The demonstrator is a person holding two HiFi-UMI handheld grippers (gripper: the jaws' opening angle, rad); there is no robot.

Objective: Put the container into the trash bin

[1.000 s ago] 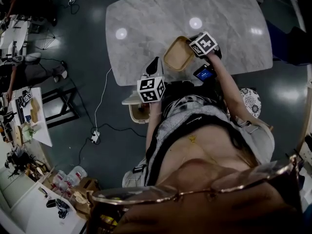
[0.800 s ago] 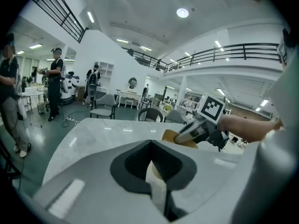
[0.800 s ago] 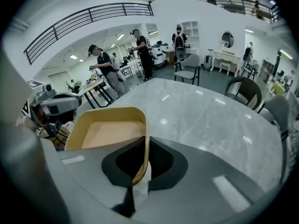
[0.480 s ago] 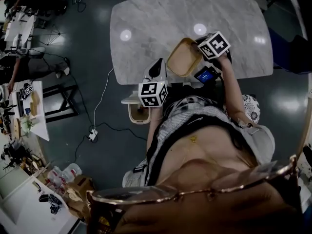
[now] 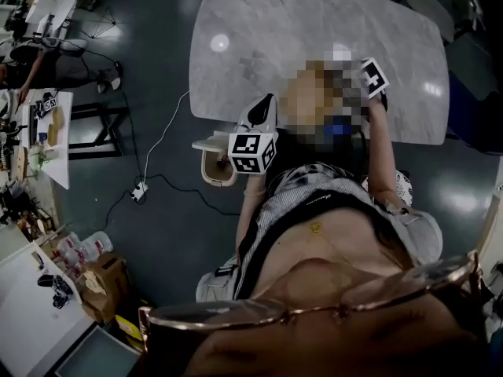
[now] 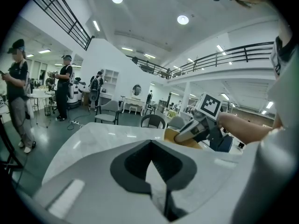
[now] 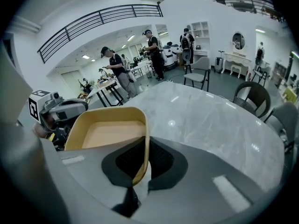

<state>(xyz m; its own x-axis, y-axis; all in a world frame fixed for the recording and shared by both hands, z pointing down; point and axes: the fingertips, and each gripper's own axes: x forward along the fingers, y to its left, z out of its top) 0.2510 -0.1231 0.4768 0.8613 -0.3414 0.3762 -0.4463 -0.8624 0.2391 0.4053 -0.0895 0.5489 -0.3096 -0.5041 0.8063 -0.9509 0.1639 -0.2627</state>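
The tan container (image 7: 110,132) hangs tilted above the marble table (image 7: 210,120), and my right gripper (image 7: 140,171) is shut on its near rim. In the head view a mosaic patch hides the container; only the right gripper (image 5: 363,81) with its marker cube shows beside the patch. From the left gripper view I see the container (image 6: 180,136) held in the right gripper (image 6: 196,127). My left gripper (image 6: 150,167) is shut and holds nothing; it (image 5: 266,108) sits at the table's near edge. The beige trash bin (image 5: 206,171) stands on the floor just left of it.
Several people stand on the far side (image 7: 114,69) near workbenches. Chairs (image 7: 252,97) ring the table's far end. A cable and power strip (image 5: 140,191) lie on the floor left of the bin. A cluttered bench (image 5: 39,132) fills the left edge.
The right gripper has lifted the container up off the table and tilted it. The left gripper has risen a little and shifted right, staying shut.
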